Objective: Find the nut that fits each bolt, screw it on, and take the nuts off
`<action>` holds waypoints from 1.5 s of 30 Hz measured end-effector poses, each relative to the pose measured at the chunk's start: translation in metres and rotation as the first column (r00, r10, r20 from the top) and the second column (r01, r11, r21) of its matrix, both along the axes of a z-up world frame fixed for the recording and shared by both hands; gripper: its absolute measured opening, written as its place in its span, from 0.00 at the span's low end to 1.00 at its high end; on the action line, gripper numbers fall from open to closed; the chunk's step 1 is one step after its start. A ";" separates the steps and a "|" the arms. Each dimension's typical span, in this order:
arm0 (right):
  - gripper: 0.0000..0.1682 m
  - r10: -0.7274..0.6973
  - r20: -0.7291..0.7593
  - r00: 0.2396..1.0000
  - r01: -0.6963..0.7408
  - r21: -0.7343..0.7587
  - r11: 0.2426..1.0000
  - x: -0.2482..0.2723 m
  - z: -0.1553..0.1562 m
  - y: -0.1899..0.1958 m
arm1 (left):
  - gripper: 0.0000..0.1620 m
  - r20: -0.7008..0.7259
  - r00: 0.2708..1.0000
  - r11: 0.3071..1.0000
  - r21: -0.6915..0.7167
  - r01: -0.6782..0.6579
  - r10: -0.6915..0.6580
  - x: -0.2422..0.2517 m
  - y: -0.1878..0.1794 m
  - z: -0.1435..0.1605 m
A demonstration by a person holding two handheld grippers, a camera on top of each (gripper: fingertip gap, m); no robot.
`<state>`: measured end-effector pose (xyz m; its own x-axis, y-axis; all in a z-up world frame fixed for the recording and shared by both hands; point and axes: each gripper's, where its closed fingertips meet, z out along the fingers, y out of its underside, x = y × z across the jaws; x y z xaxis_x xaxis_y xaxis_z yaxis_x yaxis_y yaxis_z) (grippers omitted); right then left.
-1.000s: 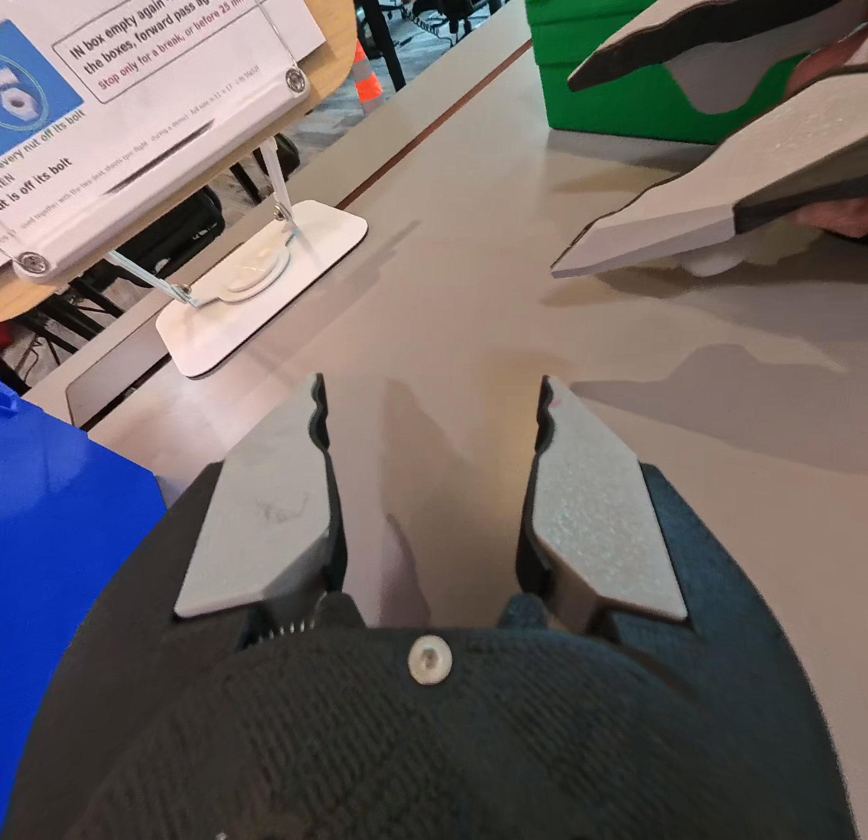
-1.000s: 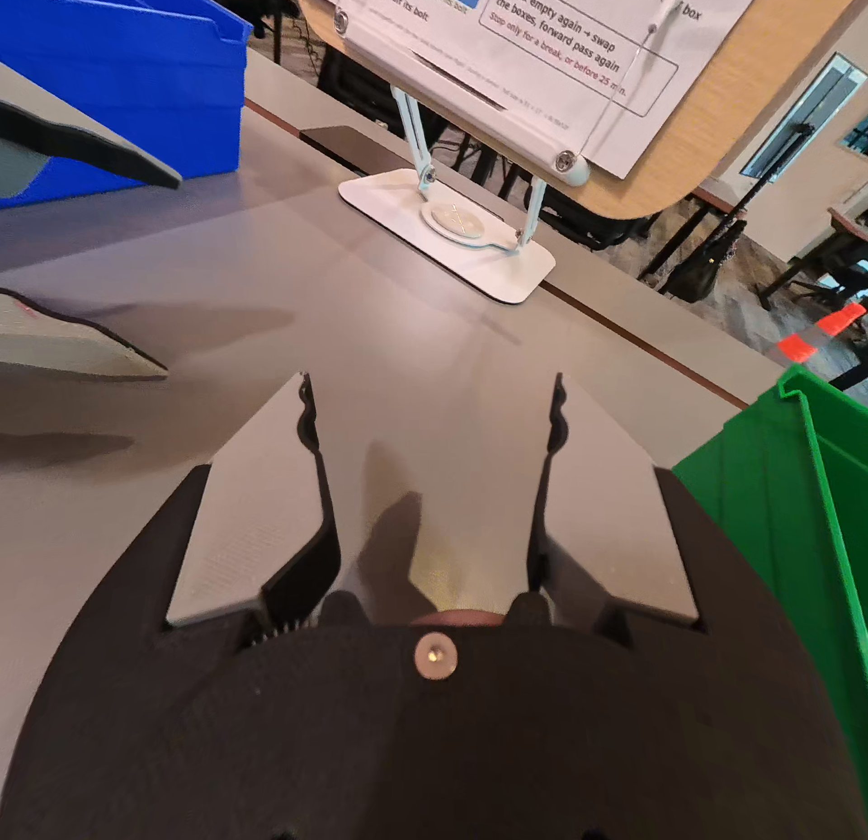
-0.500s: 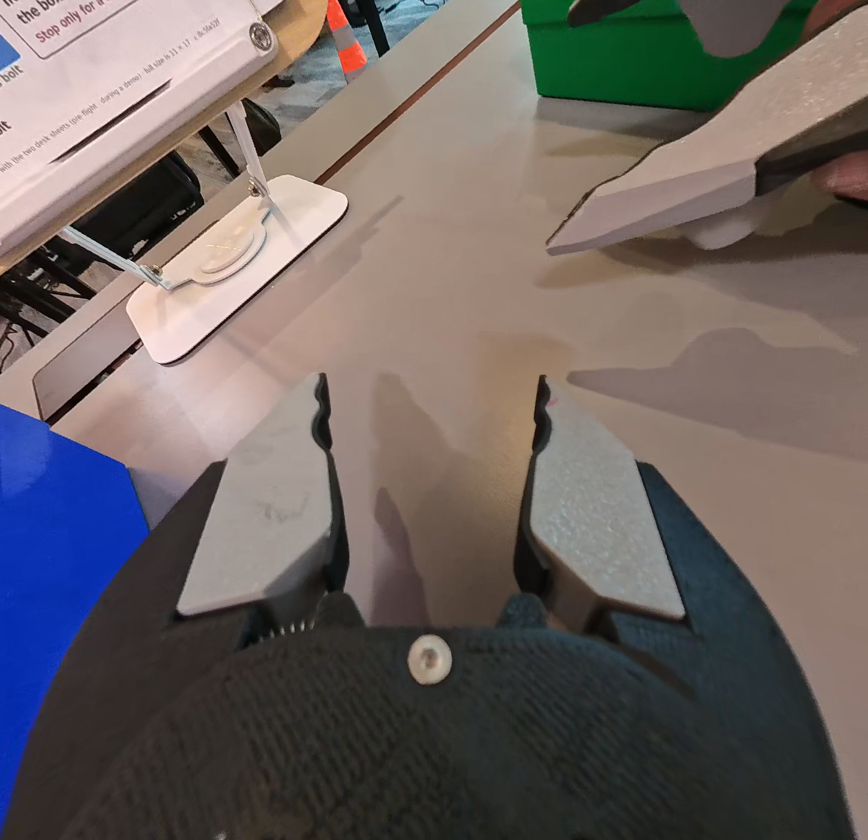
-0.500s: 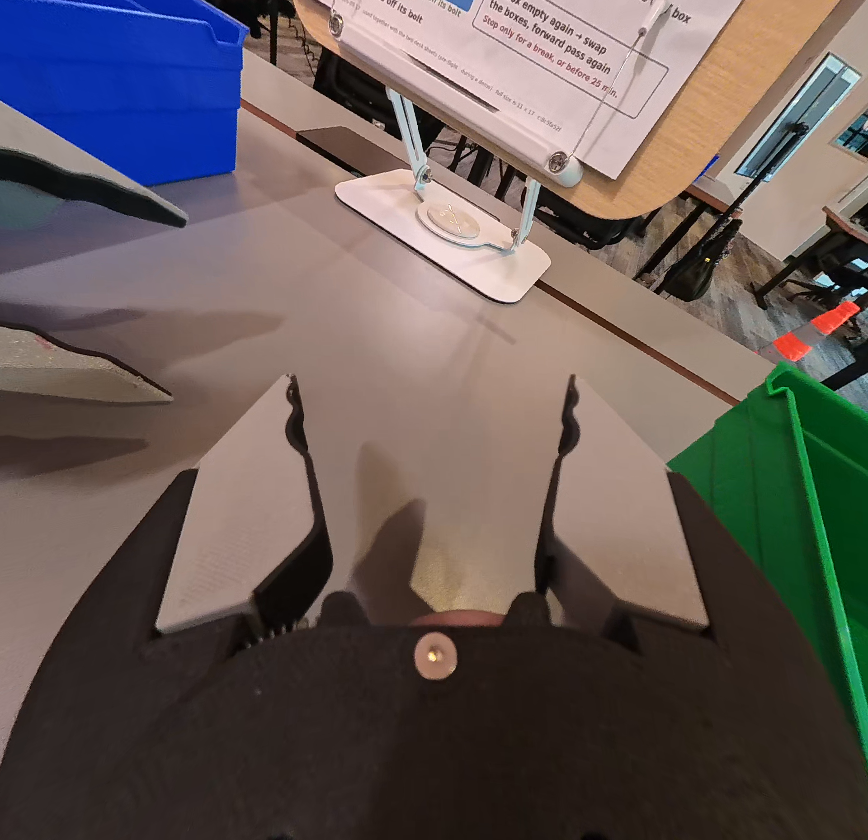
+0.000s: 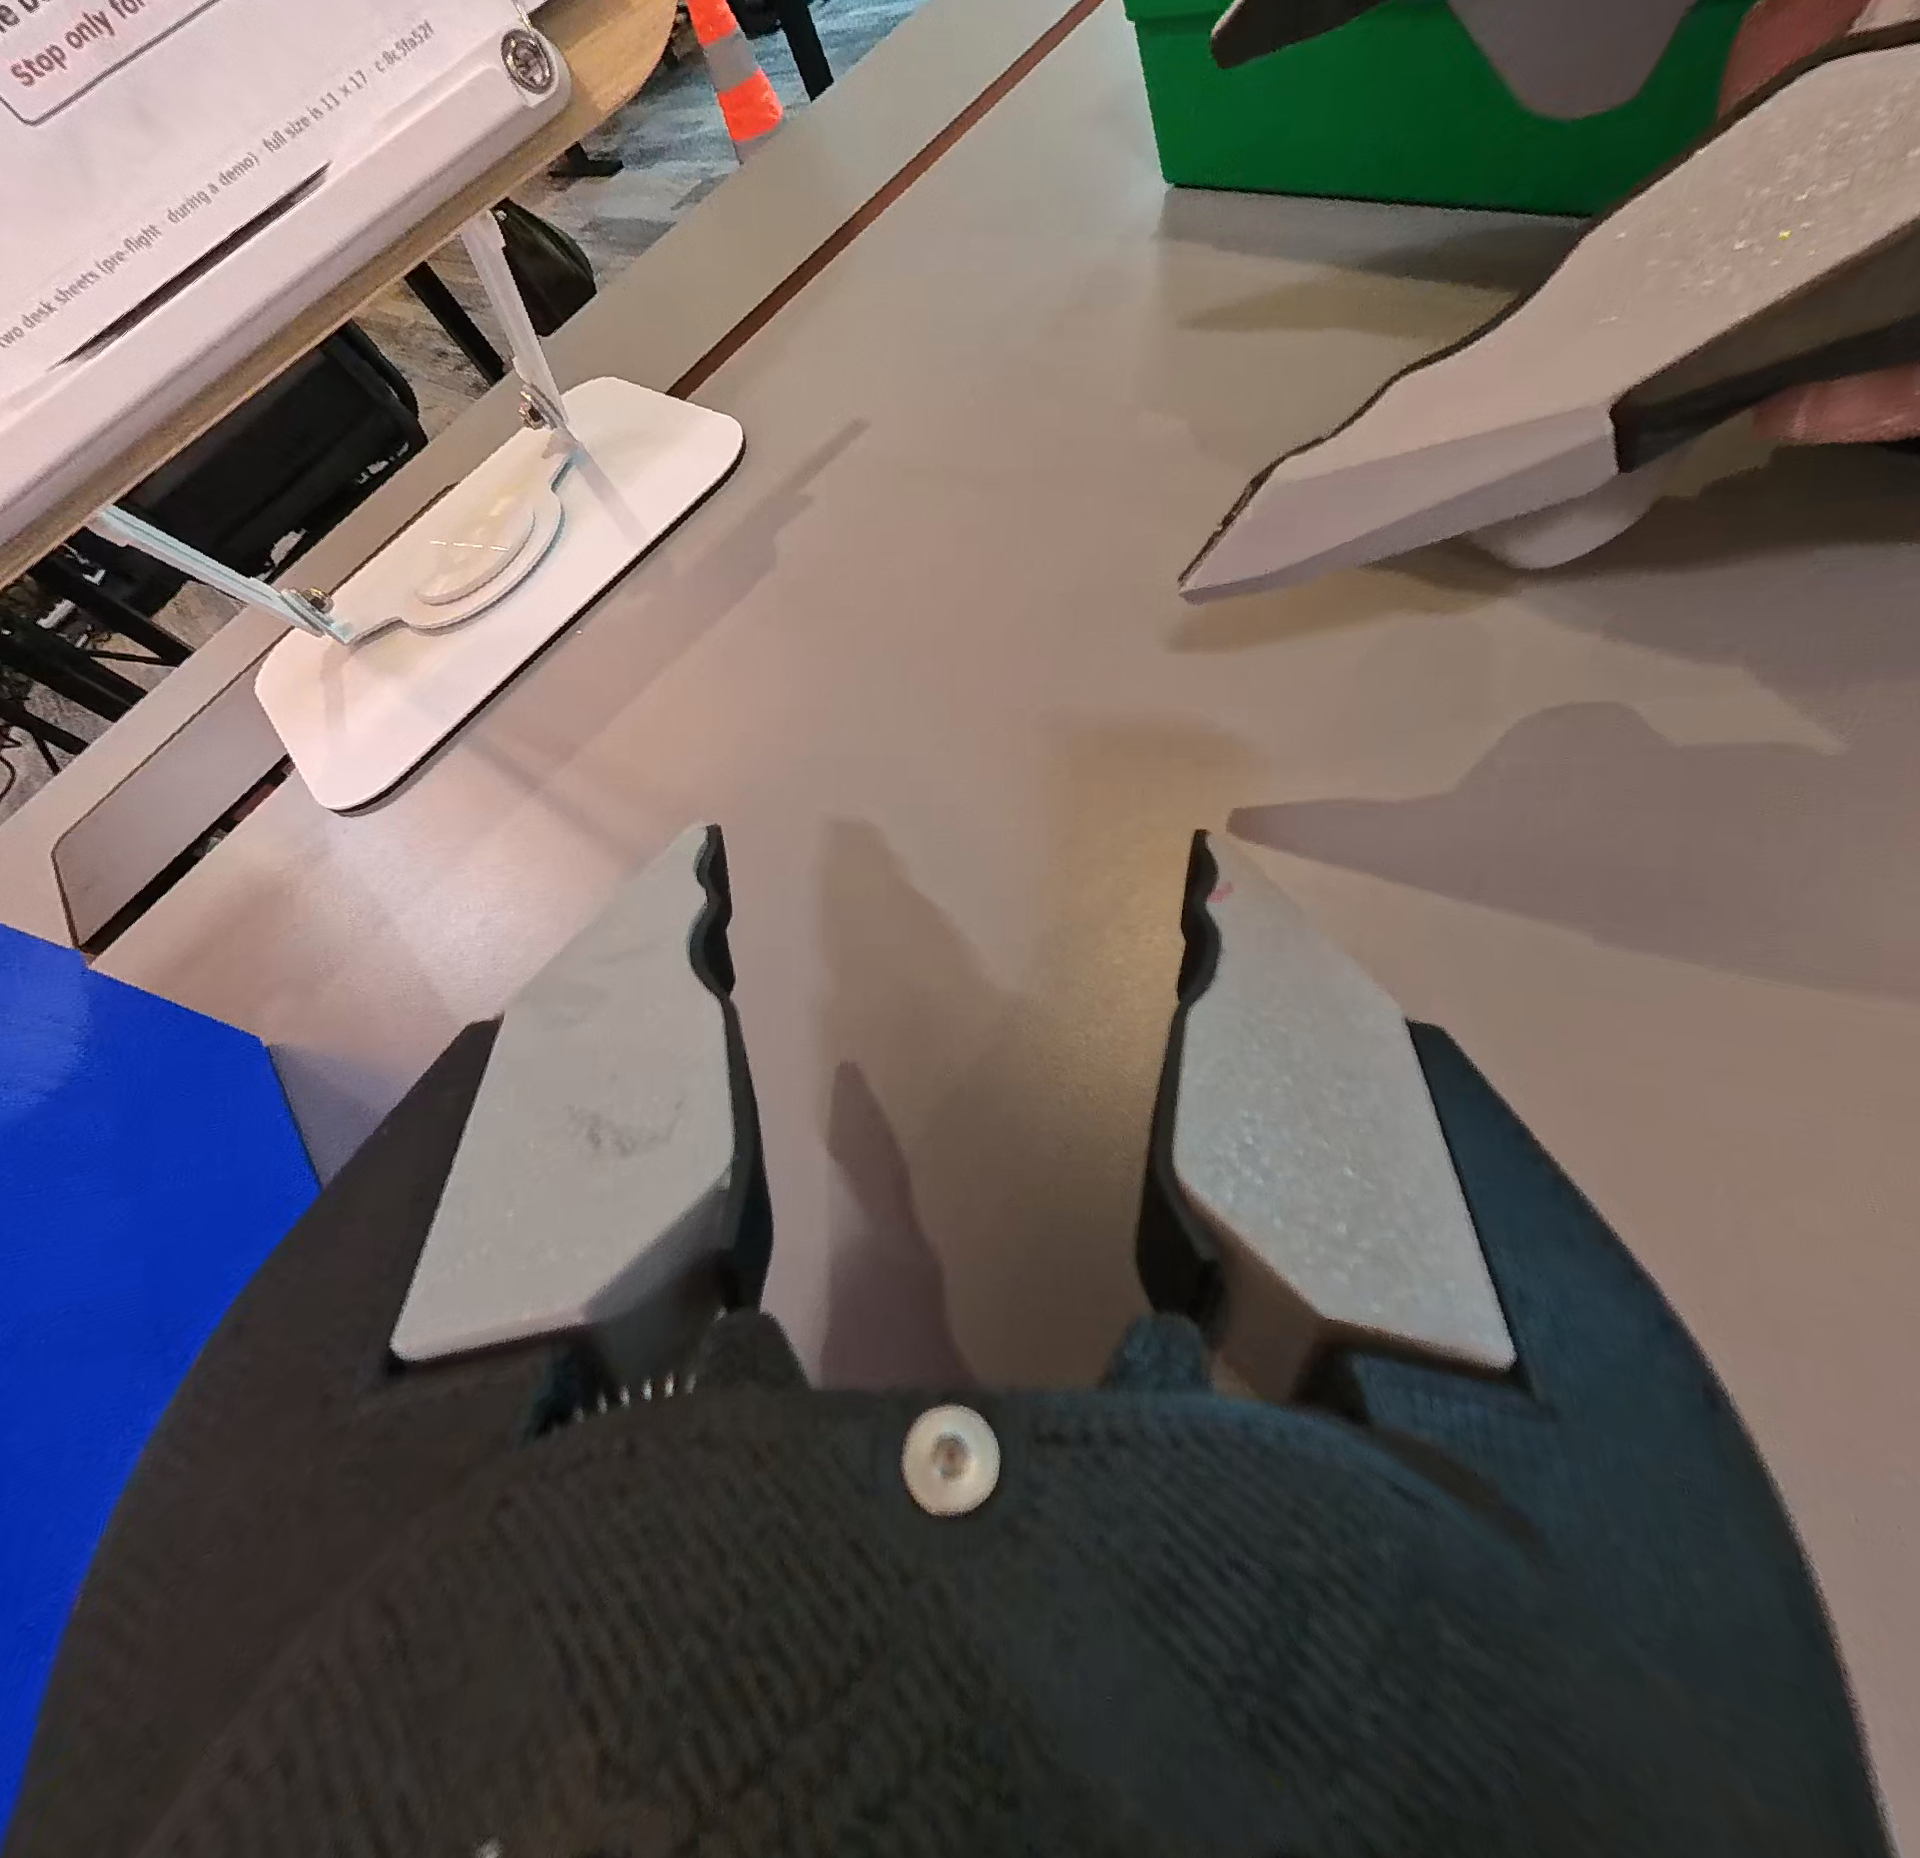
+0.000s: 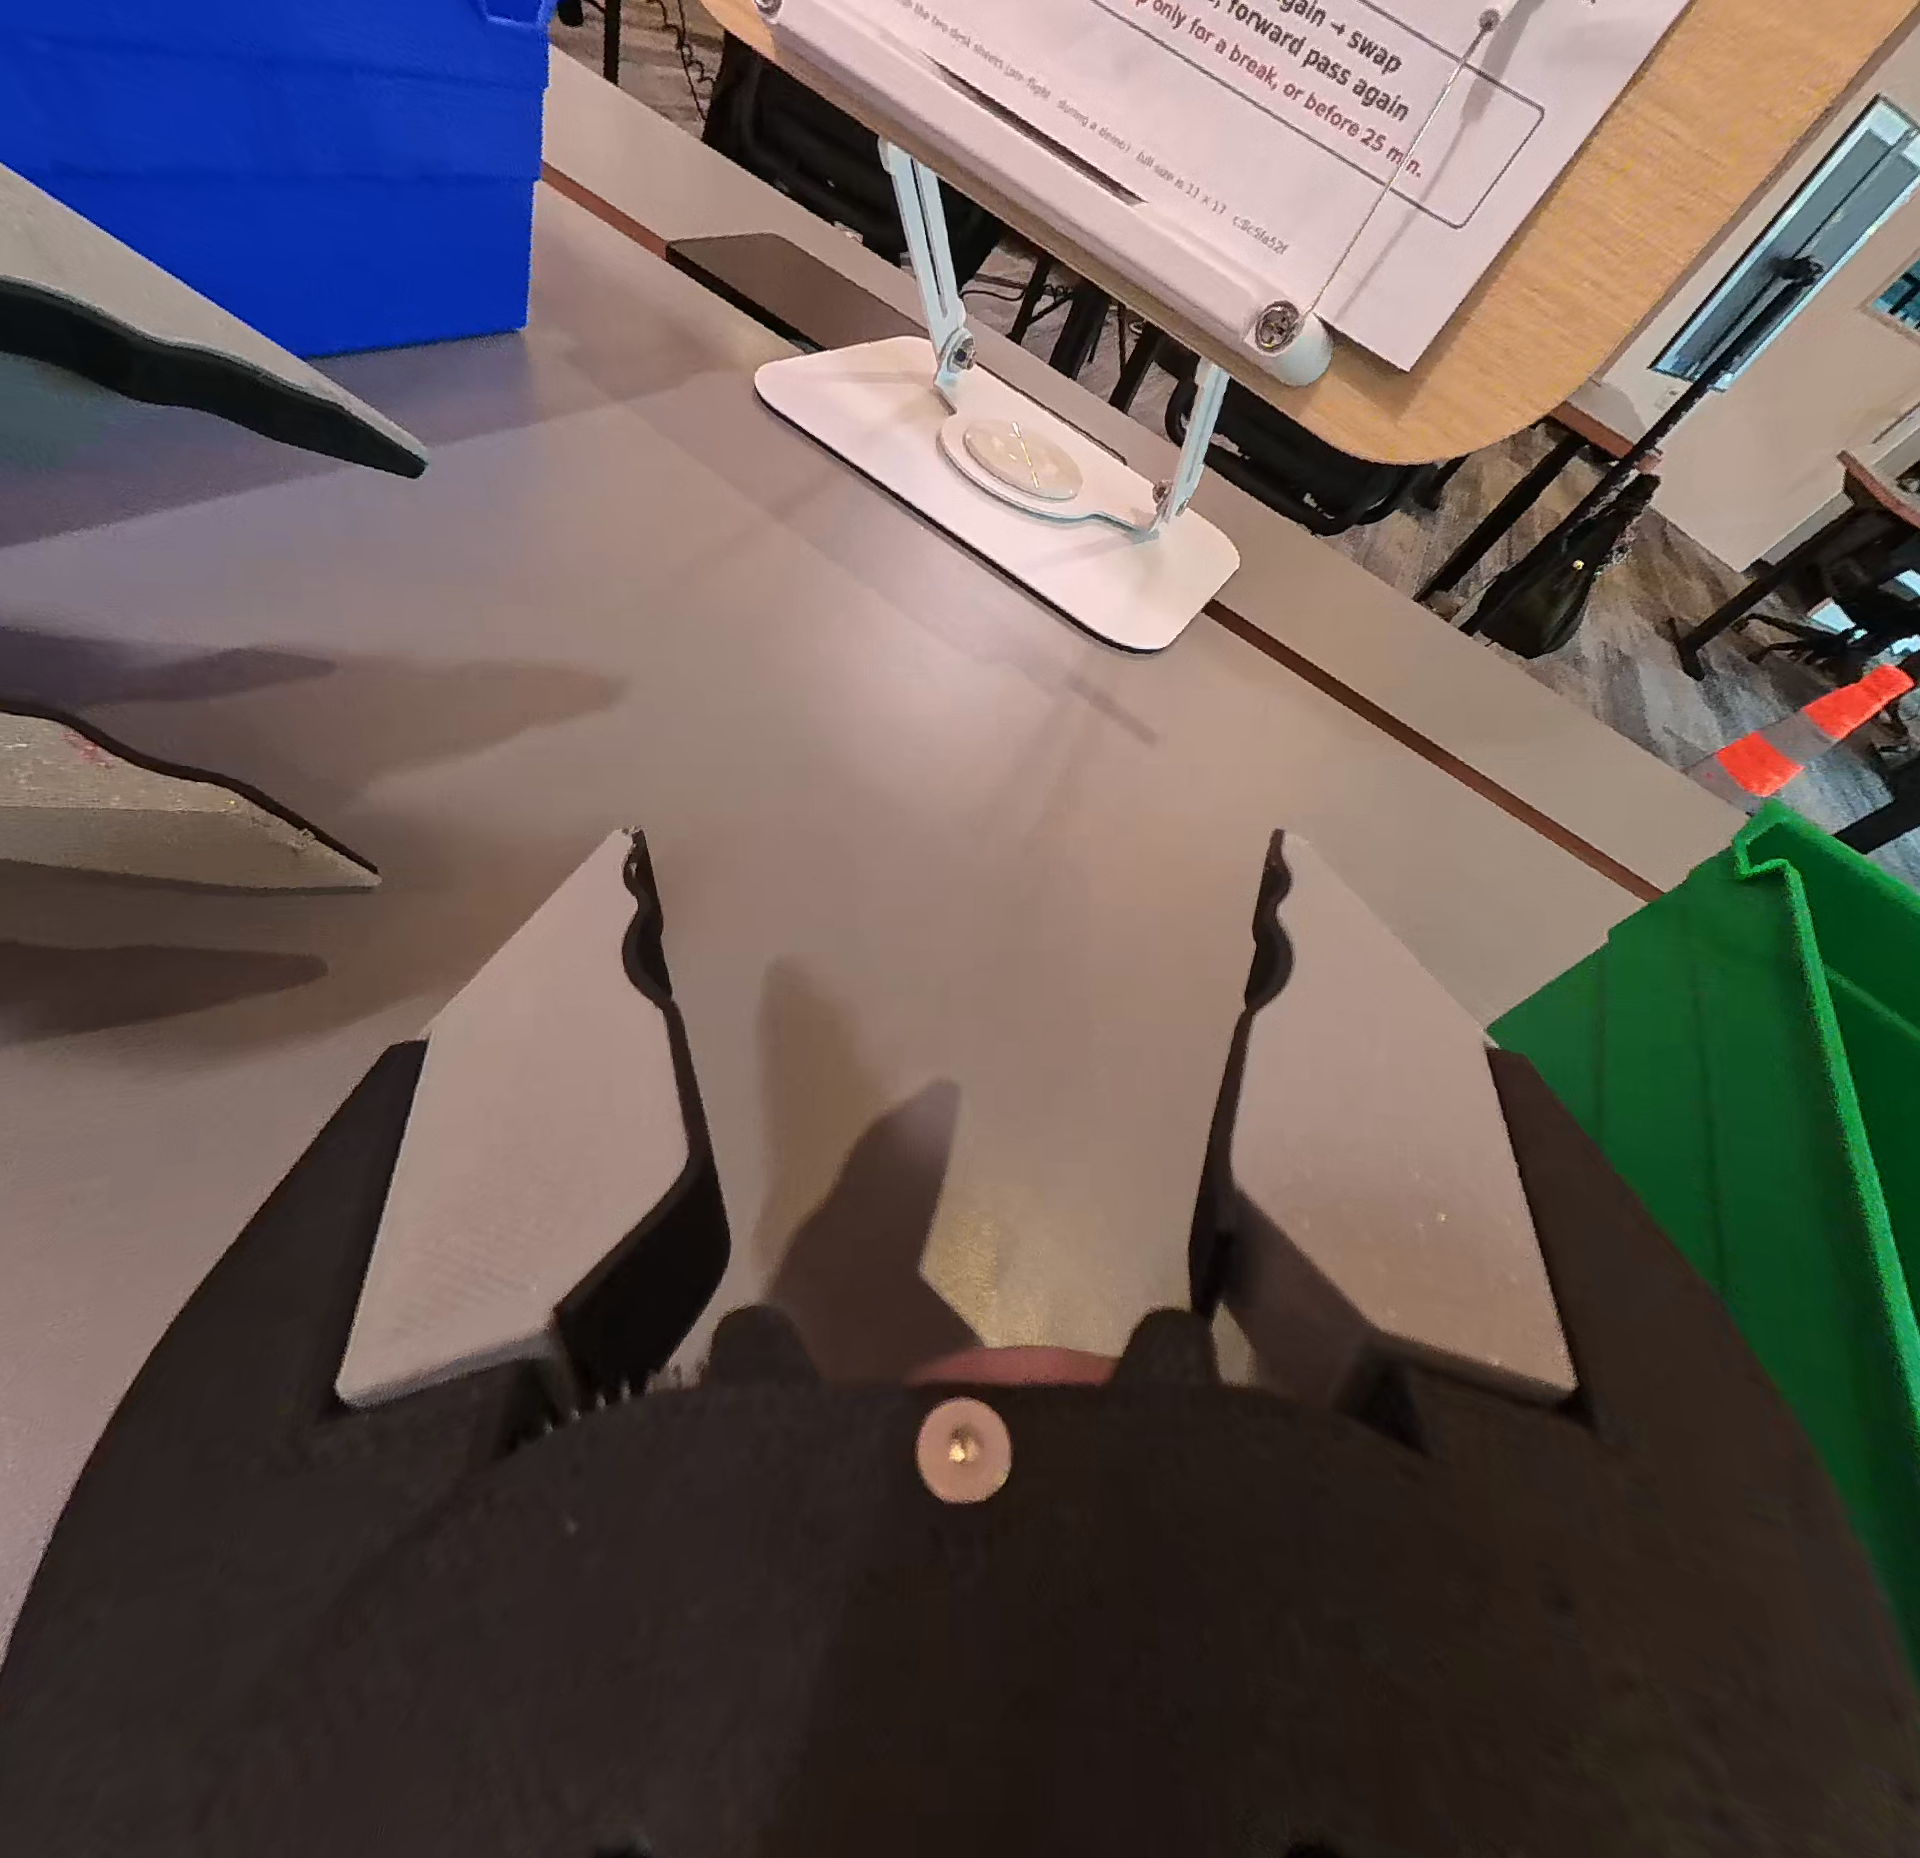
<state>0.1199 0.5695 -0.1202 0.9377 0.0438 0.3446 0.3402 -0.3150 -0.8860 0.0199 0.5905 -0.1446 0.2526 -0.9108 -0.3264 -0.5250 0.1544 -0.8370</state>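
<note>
left gripper hangs low over the grey table with its 2 grey fingers spread wide and nothing between them, only bare tabletop and their shadows. from this left wrist view the right gripper comes in from the upper right, its jaws also apart, a person's hand behind it. a green bin sits on the table beyond that gripper, a blue bin shows at the left edge, and a white stand holds a printed sheet up near the far side.

over on the right wrist view, the right gripper is spread wide too and empty. the left gripper pokes in from the left, apart. the blue bin stands far left, the green bin just beside the right finger, the stand straight ahead. no nut or bolt shows in either view; i cannot tell where they lie.
</note>
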 end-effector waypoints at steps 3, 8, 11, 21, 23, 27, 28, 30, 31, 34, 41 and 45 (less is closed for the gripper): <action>0.66 0.000 -0.003 1.000 0.000 -0.003 1.000 0.000 -0.001 0.000 | 0.53 0.008 1.000 1.000 0.006 -0.001 0.001 0.000 0.000 0.002; 0.66 0.017 -0.005 1.000 -0.017 0.000 1.000 -0.003 0.000 0.000 | 0.53 0.025 1.000 1.000 0.018 -0.010 0.010 -0.001 0.001 0.008; 0.65 0.066 -0.008 0.998 -0.066 0.007 0.998 -0.013 0.002 -0.002 | 0.51 0.050 0.999 0.999 0.028 -0.020 0.018 -0.003 0.003 0.014; 0.62 0.096 -0.029 0.995 -0.096 -0.019 0.995 -0.016 -0.004 -0.003 | 0.50 0.137 0.990 0.991 -0.127 0.032 -0.015 -0.013 -0.021 0.031; 0.61 0.108 -0.045 0.993 -0.110 -0.024 0.994 -0.017 -0.005 -0.004 | 0.49 0.159 0.987 0.990 -0.130 0.049 -0.028 -0.028 -0.028 0.053; 0.60 0.126 -0.044 0.991 -0.127 -0.015 0.992 -0.021 -0.002 -0.007 | 0.42 0.104 0.994 0.999 -0.029 0.028 -0.024 -0.083 -0.017 0.113; 0.60 0.132 -0.045 0.990 -0.133 -0.011 0.991 -0.022 0.000 -0.008 | 0.42 0.060 0.998 1.000 -0.008 -0.003 0.003 -0.100 -0.005 0.123; 0.59 0.142 -0.047 0.989 -0.142 -0.008 0.990 -0.025 0.001 -0.009 | 0.38 -0.070 0.996 0.999 -0.008 -0.051 0.051 -0.137 0.025 0.126; 0.59 0.145 -0.044 0.988 -0.146 -0.008 0.989 -0.026 0.001 -0.009 | 0.37 -0.153 0.986 0.996 -0.034 -0.079 0.073 -0.155 0.042 0.117; 0.59 0.154 -0.037 0.987 -0.155 -0.015 0.988 -0.028 -0.001 -0.009 | 0.34 -0.361 0.925 0.975 -0.136 -0.178 0.118 -0.199 0.094 0.073; 0.57 0.154 -0.030 0.988 -0.156 -0.041 0.987 -0.026 -0.009 -0.007 | 0.28 -0.574 0.818 0.933 -0.267 -0.240 0.046 -0.222 0.135 -0.010; 0.57 0.161 -0.041 0.986 -0.163 -0.054 0.985 -0.027 -0.012 -0.006 | 0.21 -0.661 0.751 0.925 -0.286 -0.251 0.000 -0.221 0.135 -0.035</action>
<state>0.0933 0.5631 -0.1319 0.9287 0.2145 0.3025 0.3583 -0.3090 -0.8810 -0.2009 0.7253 -0.1798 0.2188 -0.9666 -0.1333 -0.9444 -0.1754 -0.2783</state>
